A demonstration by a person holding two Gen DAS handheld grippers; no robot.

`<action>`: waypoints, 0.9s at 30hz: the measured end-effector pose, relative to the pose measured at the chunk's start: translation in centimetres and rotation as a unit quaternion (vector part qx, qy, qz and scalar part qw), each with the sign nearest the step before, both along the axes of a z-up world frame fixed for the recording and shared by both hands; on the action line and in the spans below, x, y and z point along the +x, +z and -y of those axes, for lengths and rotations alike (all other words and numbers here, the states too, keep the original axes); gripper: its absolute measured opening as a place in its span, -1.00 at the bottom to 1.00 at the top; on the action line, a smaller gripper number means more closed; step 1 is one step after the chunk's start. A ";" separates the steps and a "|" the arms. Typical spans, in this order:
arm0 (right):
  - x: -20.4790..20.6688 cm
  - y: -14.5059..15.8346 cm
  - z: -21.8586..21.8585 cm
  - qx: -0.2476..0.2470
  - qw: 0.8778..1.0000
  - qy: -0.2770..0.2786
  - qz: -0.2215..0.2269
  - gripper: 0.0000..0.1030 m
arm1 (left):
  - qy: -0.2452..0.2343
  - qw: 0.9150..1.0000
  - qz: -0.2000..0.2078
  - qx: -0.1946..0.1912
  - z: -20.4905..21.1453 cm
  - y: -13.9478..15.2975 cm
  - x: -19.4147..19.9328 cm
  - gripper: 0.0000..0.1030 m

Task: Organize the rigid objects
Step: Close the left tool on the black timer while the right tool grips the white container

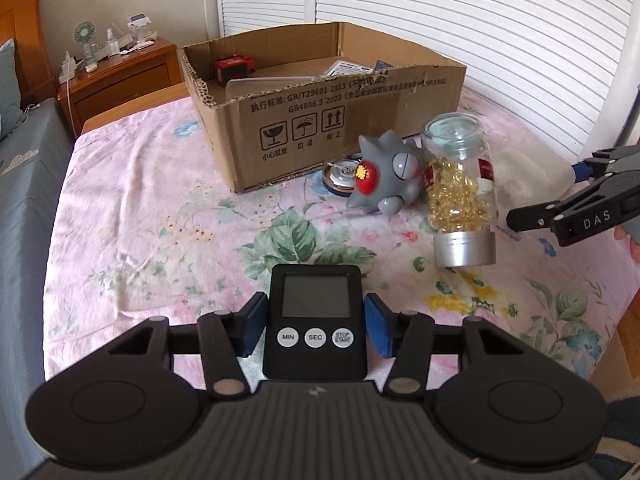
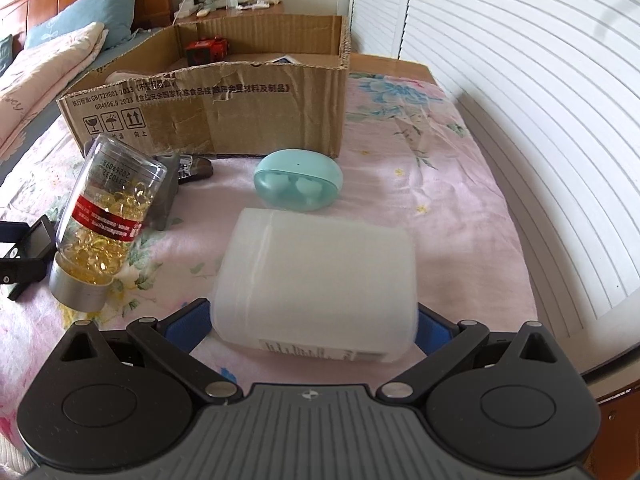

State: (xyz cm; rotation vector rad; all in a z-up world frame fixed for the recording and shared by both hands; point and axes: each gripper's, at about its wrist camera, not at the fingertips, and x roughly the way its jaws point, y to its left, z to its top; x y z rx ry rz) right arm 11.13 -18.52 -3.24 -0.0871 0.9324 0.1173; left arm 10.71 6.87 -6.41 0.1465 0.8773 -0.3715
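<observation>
Support surface: bed [image 1: 132, 200] covered by a pink floral sheet. Open cardboard box [image 1: 320, 120] sits toward the far edge. In front of the box, directly on the sheet: a grey spiky toy [image 1: 390, 176], a round metal tin [image 1: 340, 176], an upside-down capsule bottle [image 1: 460, 192] on its silver cap, and a mint earbud case [image 2: 299, 180] nearer the right edge.

Left gripper [image 1: 315, 330] clamped on a black digital timer [image 1: 315, 322], blue pads pressed to both its sides, above a pink floral sheet [image 1: 160, 216]. Ahead, an open cardboard box [image 1: 320, 120]. Just beside its front, a grey spiky toy [image 1: 394, 178] touching an upside-down capsule bottle [image 1: 460, 188] on its silver cap. Right gripper [image 1: 576, 204] entering from the right edge
</observation>
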 end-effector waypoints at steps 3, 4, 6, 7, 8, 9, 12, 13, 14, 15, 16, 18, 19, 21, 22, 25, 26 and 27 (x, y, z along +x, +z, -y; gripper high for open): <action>0.5 0.1 -0.3 -0.001 1.000 -0.005 -0.011 1.00 | 0.008 1.000 -0.006 0.003 0.2 0.1 -0.2 0.12; 0.7 0.1 -0.4 -0.001 1.000 -0.005 -0.014 1.00 | 0.009 1.000 -0.007 0.004 0.3 0.0 -0.2 0.17; 0.8 0.2 -0.4 -0.002 1.000 -0.006 -0.019 1.00 | 0.006 1.000 -0.004 0.003 0.3 -0.1 -0.4 0.20; 0.9 0.2 -0.4 -0.002 1.000 -0.006 -0.020 1.00 | 0.007 1.000 -0.004 0.001 0.3 -0.1 -0.4 0.19; 0.9 0.2 -0.4 -0.002 1.000 -0.006 -0.019 1.00 | 0.008 1.000 -0.005 0.000 0.2 -0.1 -0.3 0.18; 0.9 0.1 -0.5 -0.002 1.000 -0.006 -0.018 1.00 | 0.009 1.000 -0.007 -0.002 0.2 0.0 -0.3 0.15; 0.8 0.1 -0.5 -0.002 1.000 -0.007 -0.016 1.00 | 0.015 1.000 -0.005 -0.006 0.0 0.0 -0.2 0.02; 0.8 0.1 -0.4 -0.001 1.000 -0.006 -0.014 1.00 | 0.016 1.000 -0.006 -0.005 -0.1 0.0 -0.1 0.00; 0.9 0.1 -0.4 -0.001 1.000 -0.006 -0.014 1.00 | 0.018 1.000 -0.007 -0.008 -0.1 0.0 -0.1 0.00; 1.0 0.2 -0.4 -0.001 1.000 -0.007 -0.016 1.00 | 0.021 1.000 -0.009 -0.010 -0.2 0.0 -0.1 0.00; 1.0 0.2 -0.5 -0.001 1.000 -0.008 -0.018 1.00 | 0.021 1.000 -0.009 -0.009 -0.1 0.0 -0.1 0.00; 1.2 0.3 -0.5 -0.003 1.000 -0.009 -0.022 1.00 | 0.020 1.000 -0.009 -0.004 0.0 0.0 -0.1 0.00; 1.3 0.3 -0.5 -0.003 1.000 -0.009 -0.025 1.00 | 0.019 1.000 -0.009 -0.004 0.1 0.0 -0.1 0.00; 1.4 0.5 -0.6 -0.002 1.000 -0.010 -0.028 1.00 | 0.018 1.000 -0.010 -0.003 0.1 0.0 0.0 0.00; 1.4 0.7 -0.6 0.000 1.000 -0.010 -0.027 1.00 | 0.018 1.000 -0.011 -0.003 0.1 0.0 0.0 0.00; 1.6 1.2 -0.5 0.004 1.000 -0.011 -0.027 0.99 | 0.017 1.000 -0.013 -0.001 0.2 0.1 0.1 0.00; 1.7 1.3 -0.6 0.003 1.000 -0.010 -0.029 0.96 | 0.015 1.000 -0.013 -0.001 0.2 0.1 0.1 0.00; 1.8 1.3 -0.6 -0.003 0.999 -0.010 -0.031 0.93 | 0.015 1.000 -0.014 -0.002 0.2 0.1 0.2 0.00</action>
